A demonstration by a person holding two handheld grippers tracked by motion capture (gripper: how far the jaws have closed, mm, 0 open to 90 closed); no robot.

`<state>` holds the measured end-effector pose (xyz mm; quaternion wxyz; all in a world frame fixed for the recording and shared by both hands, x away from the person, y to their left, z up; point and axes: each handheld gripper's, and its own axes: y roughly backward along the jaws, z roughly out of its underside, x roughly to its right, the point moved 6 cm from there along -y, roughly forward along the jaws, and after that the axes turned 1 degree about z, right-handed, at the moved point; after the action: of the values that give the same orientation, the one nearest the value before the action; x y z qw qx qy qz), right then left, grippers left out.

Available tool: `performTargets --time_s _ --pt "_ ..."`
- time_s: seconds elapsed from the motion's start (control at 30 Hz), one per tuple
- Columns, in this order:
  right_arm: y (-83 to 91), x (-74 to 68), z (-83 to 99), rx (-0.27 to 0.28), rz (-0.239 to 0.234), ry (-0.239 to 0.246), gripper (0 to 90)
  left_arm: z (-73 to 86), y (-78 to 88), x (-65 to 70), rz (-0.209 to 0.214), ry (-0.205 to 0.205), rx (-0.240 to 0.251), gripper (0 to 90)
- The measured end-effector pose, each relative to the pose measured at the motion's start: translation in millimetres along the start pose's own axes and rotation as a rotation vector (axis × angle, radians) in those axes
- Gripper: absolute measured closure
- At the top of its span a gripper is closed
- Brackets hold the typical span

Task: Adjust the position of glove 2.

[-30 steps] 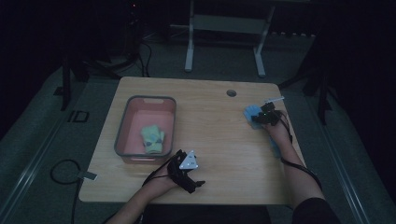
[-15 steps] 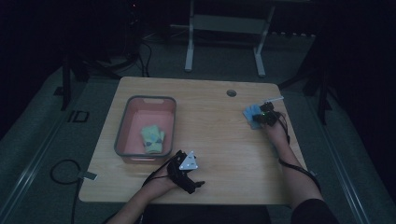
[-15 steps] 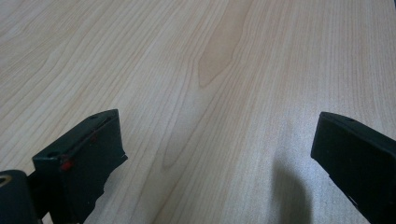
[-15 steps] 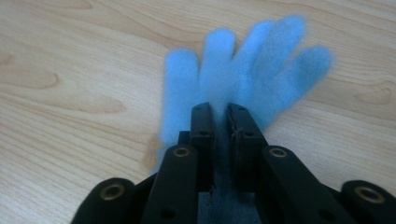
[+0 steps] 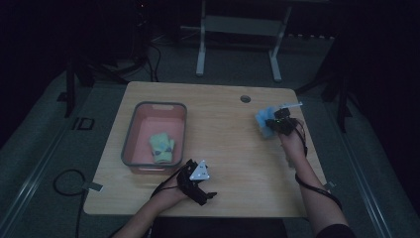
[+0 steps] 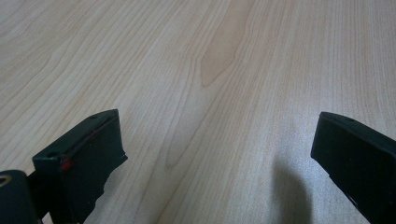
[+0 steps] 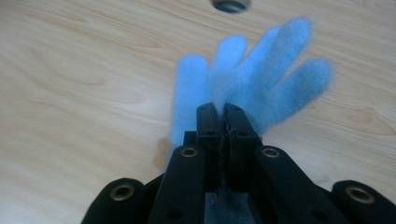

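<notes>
Blue glove (image 7: 252, 88), a fuzzy five-fingered one, is pinched at its cuff end between the fully closed jaws of the right gripper (image 7: 223, 112), which have just been closing on it; its fingers fan out away from the jaws and look soft-edged and limp. In the high view it hangs from that gripper (image 5: 277, 121) over the far right part of the desk (image 5: 228, 148), near the round cable hole (image 5: 245, 98). By the look of it, the pick-up is done and the carry is what remains: a pink bin (image 5: 130, 144) with a grey rim stands well apart on the left side of the desk, and a pale green glove (image 5: 161, 147) already lies inside it, so the blue one probably belongs there too. Left gripper (image 5: 197, 179) rests near the front edge of the desk, just beside the bin's near corner, its jaws standing wide apart over bare wood with nothing between them.
</notes>
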<state>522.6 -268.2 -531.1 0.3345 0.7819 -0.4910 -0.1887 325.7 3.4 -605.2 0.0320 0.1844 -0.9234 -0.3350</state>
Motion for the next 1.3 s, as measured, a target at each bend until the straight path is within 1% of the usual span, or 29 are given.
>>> performTargets --time_s 0.03,0.1,0.17,0.2,0.27,0.3,0.37,0.47,0.5,0.53,0.57,0.6,0.67,0.7,0.73,0.77,0.8,0.83,0.9,0.93,0.97,1.0,1.07,1.1,1.13,1.17,1.3 --pt "6.0 -6.4 -0.4 0.009 -0.004 -0.006 86.6 -0.1 0.1 -0.2 0.001 0.0 0.001 2.7" --pt "14.5 -13.7 -0.8 0.025 -0.011 -0.012 86.6 -0.1 0.0 -0.1 0.0 0.002 0.005 2.6" --pt "23.8 -21.9 -0.7 0.038 -0.012 -0.021 86.6 0.1 0.4 -0.3 -0.002 0.001 0.004 2.6" --pt "29.4 -26.9 -0.3 0.043 -0.008 -0.017 86.5 0.1 0.7 -0.3 -0.001 0.003 0.005 2.6" --pt "32.8 -29.3 -0.1 0.049 -0.008 -0.021 86.5 0.0 0.8 -0.1 -0.001 0.007 0.009 2.6" --pt "41.7 -35.9 0.0 0.06 -0.015 -0.035 86.6 0.3 1.3 -0.8 -0.002 0.002 0.005 2.7" --pt "48.7 -41.8 -0.3 0.067 -0.01 -0.039 86.5 0.6 1.1 -1.2 -0.004 0.0 0.004 2.6" --pt "58.2 -49.9 -0.4 0.075 -0.007 -0.04 86.5 0.8 1.0 -1.2 -0.006 0.003 0.005 2.7" --pt "60.5 -52.0 -0.1 0.078 -0.008 -0.048 86.5 0.7 1.1 -1.2 -0.007 0.003 0.008 2.6" --pt "60.5 -52.0 -0.1 0.078 -0.008 -0.048 86.5 0.7 1.1 -1.2 -0.007 0.003 0.008 2.7" --pt "66.6 -58.9 1.3 0.075 -0.012 -0.046 86.5 0.6 1.3 -1.3 -0.008 0.003 0.008 2.7" --pt "69.4 -61.4 1.7 0.079 -0.006 -0.046 86.5 -0.1 1.4 -1.1 -0.008 0.0 0.019 2.7" --pt "71.5 -63.5 2.0 0.082 -0.012 -0.049 86.5 -0.4 1.6 -1.3 -0.014 -0.006 0.023 2.7" --pt "74.7 -67.3 2.4 0.083 -0.02 -0.055 86.5 -0.7 1.8 -1.4 -0.018 -0.007 0.025 2.7" --pt "76.9 -70.1 3.0 0.084 -0.015 -0.053 86.5 -0.9 1.9 -1.5 -0.018 -0.006 0.025 2.7" --pt "81.1 -76.7 4.4 0.09 -0.023 -0.052 86.5 -0.9 1.8 -1.1 -0.015 -0.001 0.025 2.7" --pt "83.0 -79.8 5.3 0.093 -0.017 -0.053 86.5 -0.9 1.8 -1.1 -0.015 -0.001 0.025 2.7" --pt "84.9 -83.0 6.3 0.097 -0.017 -0.05 86.5 -0.3 1.6 -1.2 -0.016 -0.004 0.016 2.7" --pt "87.0 -90.3 8.8 0.099 -0.033 -0.06 86.5 0.2 1.1 -1.0 -0.014 -0.005 0.011 2.7" --pt "87.0 -90.3 8.8 0.099 -0.033 -0.06 86.5 0.2 1.1 -1.0 -0.014 -0.005 0.011 2.7" --pt "87.1 -98.0 11.8 0.099 -0.043 -0.057 86.5 -0.1 0.9 -0.5 -0.011 -0.003 0.018 2.7" --pt "86.6 -101.6 13.8 0.097 -0.051 -0.061 86.5 -0.1 0.8 -0.4 -0.011 -0.005 0.02 2.7" --pt "84.3 -108.0 17.8 0.097 -0.052 -0.067 86.5 0.0 0.6 -0.1 -0.007 -0.001 0.021 2.6" --pt "84.3 -108.0 17.8 0.097 -0.052 -0.067 86.5 0.0 0.6 -0.1 -0.007 -0.001 0.021 2.6" --pt "81.8 -112.7 20.9 0.092 -0.068 -0.086 86.5 0.0 0.3 0.1 -0.007 0.001 0.019 2.7" --pt "80.6 -114.6 22.1 0.092 -0.071 -0.099 86.5 0.1 -0.1 0.9 -0.004 -0.002 0.017 2.7" --pt "72.1 -121.4 26.9 0.08 -0.057 -0.106 86.5 -0.2 -0.3 1.4 -0.005 -0.004 0.016 2.6"
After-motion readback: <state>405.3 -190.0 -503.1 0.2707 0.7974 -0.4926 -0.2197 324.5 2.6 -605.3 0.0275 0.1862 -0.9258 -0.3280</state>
